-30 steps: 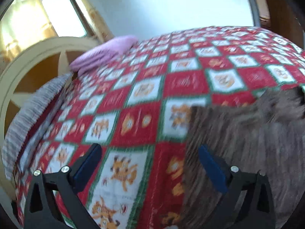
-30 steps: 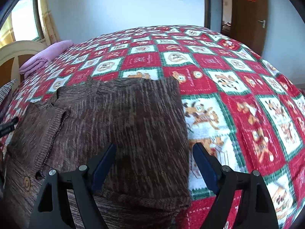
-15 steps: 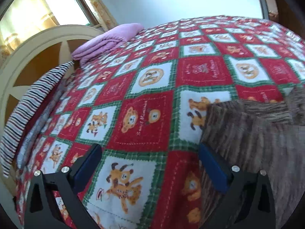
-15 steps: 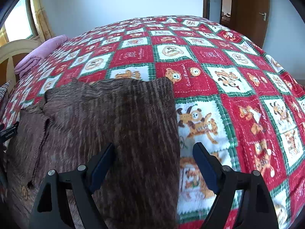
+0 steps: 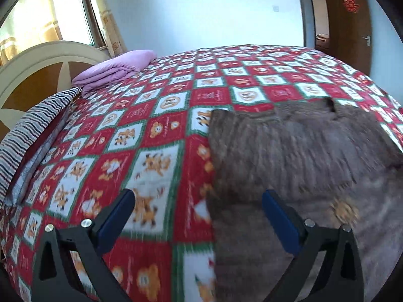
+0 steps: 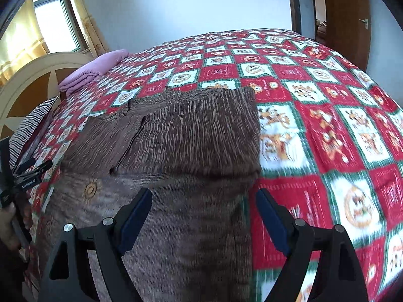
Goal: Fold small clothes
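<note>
The brown knit garment is spread flat on the patterned bedspread, at 12 o'clock from the right gripper. Both the right and the left gripper are held apart, clamping nothing.

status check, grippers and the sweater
Left gripper open, empty. Right gripper open, empty. Brown sweater partly folded on the quilt. Nothing in the way.
</note>
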Tool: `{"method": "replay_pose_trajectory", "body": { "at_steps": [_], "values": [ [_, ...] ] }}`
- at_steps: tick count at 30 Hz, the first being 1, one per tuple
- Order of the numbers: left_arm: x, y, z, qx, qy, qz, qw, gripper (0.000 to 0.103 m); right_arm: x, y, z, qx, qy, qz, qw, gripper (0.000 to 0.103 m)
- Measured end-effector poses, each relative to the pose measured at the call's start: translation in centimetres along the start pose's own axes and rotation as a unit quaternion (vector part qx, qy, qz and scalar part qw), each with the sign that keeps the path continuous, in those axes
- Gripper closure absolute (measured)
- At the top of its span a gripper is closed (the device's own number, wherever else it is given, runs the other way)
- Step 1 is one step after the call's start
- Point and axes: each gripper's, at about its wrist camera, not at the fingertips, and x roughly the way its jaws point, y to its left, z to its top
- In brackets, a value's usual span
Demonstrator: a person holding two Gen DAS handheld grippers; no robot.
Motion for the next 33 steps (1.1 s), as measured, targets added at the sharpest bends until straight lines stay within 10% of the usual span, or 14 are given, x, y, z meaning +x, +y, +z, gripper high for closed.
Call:
{"method": "replay_pose_trajectory", "body": {
  "at_steps": [33],
  "values": [
    [-8.5, 1.5, -10.3, -0.018, 0.027, -0.069, 0.9971, 0.0, -5.0, 1.1, -11.1, -0.017, 0.083, -0.005, 0.996, 0.018]
  ]
}}
